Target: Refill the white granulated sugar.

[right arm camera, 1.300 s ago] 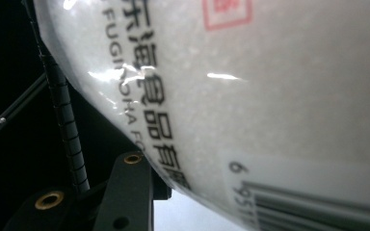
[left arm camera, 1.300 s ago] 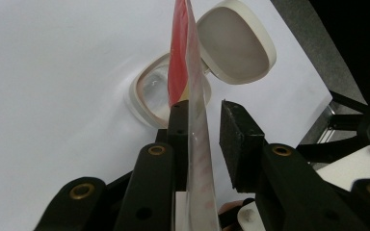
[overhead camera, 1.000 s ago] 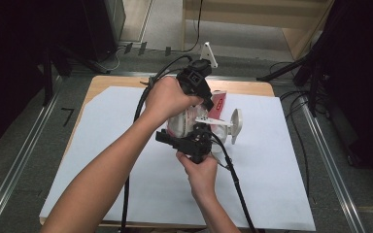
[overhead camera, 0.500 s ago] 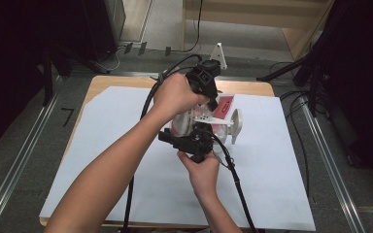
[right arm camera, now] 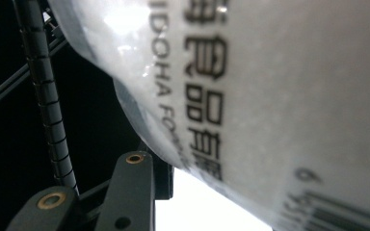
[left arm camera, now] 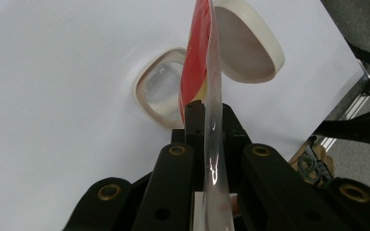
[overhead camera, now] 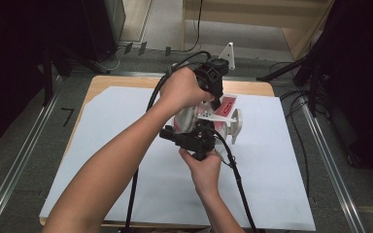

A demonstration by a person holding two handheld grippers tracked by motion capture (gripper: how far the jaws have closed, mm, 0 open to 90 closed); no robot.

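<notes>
Left gripper view: our left gripper (left arm camera: 207, 144) pinches the packet (left arm camera: 200, 72) edge-on above the open jar (left arm camera: 161, 91), lid (left arm camera: 250, 48) just beside it. Our right gripper (overhead camera: 194, 141) clamps the packet's white printed side.

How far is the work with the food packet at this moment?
Done: the cream container is open, its lid beside it. In hand: the left gripper pinches the packet by its clear edge, and the right gripper holds its lower part. Left: whether it is torn open cannot be told; the container looks empty.
</notes>
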